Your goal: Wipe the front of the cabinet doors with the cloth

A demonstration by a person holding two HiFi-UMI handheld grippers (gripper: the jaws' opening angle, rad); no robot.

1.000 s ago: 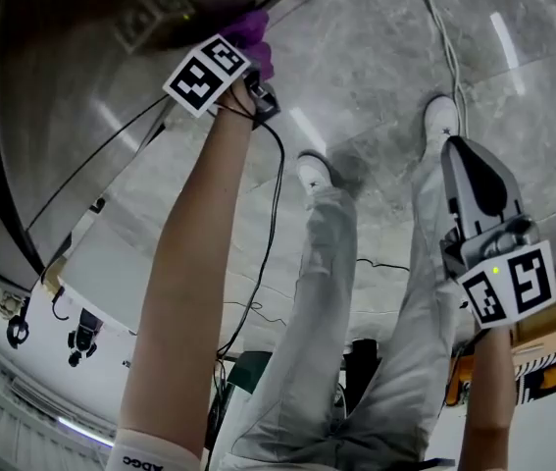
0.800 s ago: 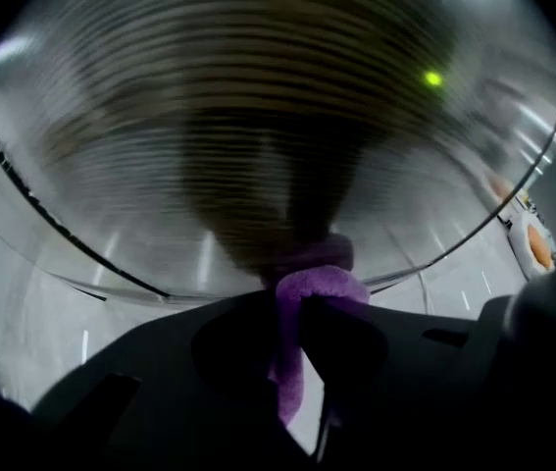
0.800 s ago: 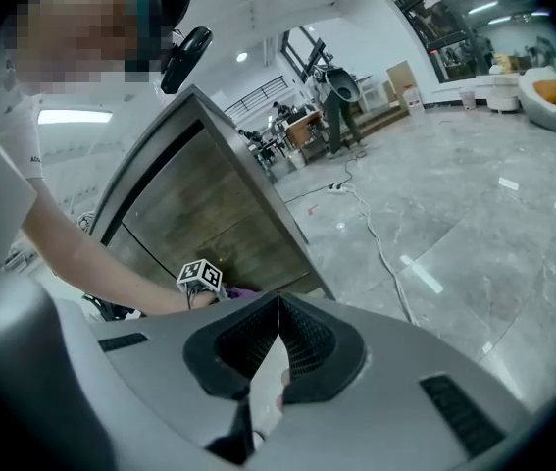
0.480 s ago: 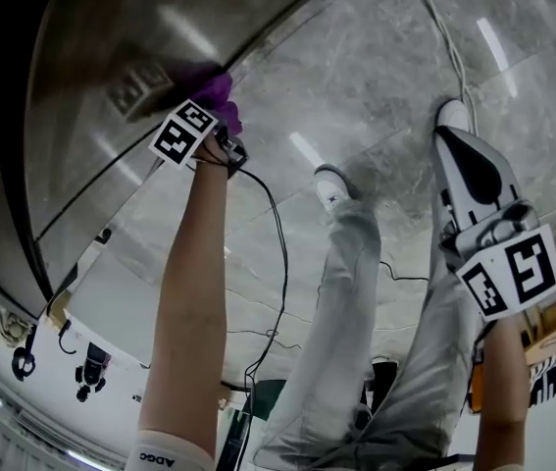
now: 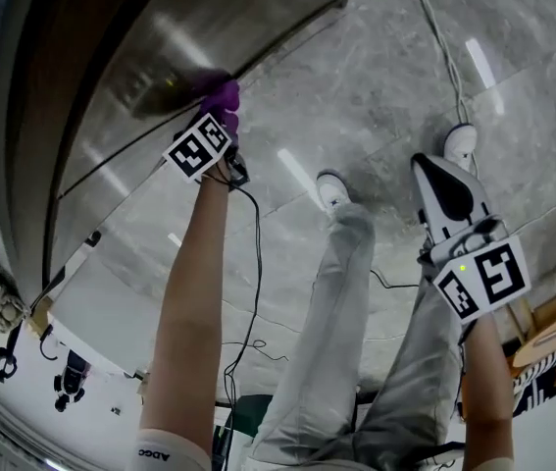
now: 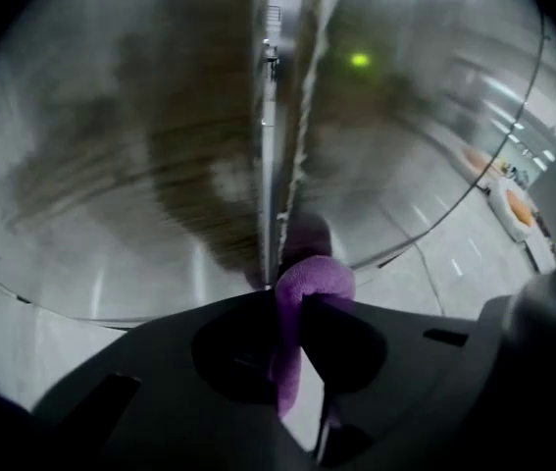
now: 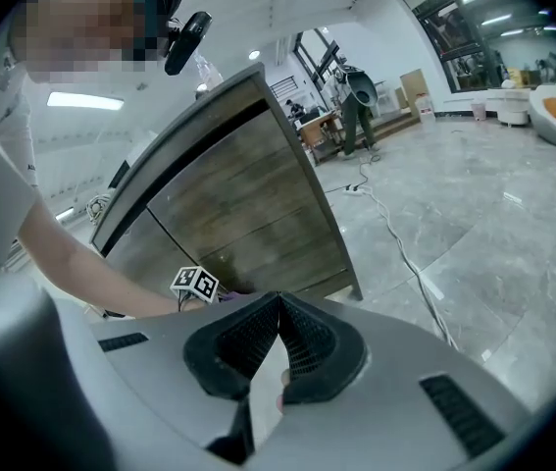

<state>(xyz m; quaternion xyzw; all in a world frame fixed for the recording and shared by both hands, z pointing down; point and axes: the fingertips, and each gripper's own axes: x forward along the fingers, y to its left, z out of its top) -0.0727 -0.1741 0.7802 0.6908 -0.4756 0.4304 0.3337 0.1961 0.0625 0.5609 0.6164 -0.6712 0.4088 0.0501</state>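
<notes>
Two tools, one cloth, one cabinet, two shoes, two cables.

Left tool (image 6: 295,307) is clamped on the purple cloth (image 6: 312,278). One fold bulges out past the jaw tips, and a strip hangs down between the dark pads. The cloth is fuzzy and soft. It sits against the cabinet (image 5: 209,27) front, right at the vertical seam (image 6: 263,165) between two door panels, low on the doors near the bottom edge. The doors are brown wood grain with a glossy sheen, badly blurred in the left gripper view.

In the head view most of the cloth is hidden behind the left tool's marker cube (image 5: 199,148); only a purple lump shows.

Right tool (image 7: 278,307) is held well away from the cabinet, over the grey marble floor (image 5: 376,77). Its ribbed black pads meet at the tips, with nothing between them.

Two white shoes (image 5: 331,189) are visible, the far one partly cut off by the right tool. A white cable (image 5: 444,57) runs across the floor, and a black cable (image 5: 258,253) hangs from the left tool.
</notes>
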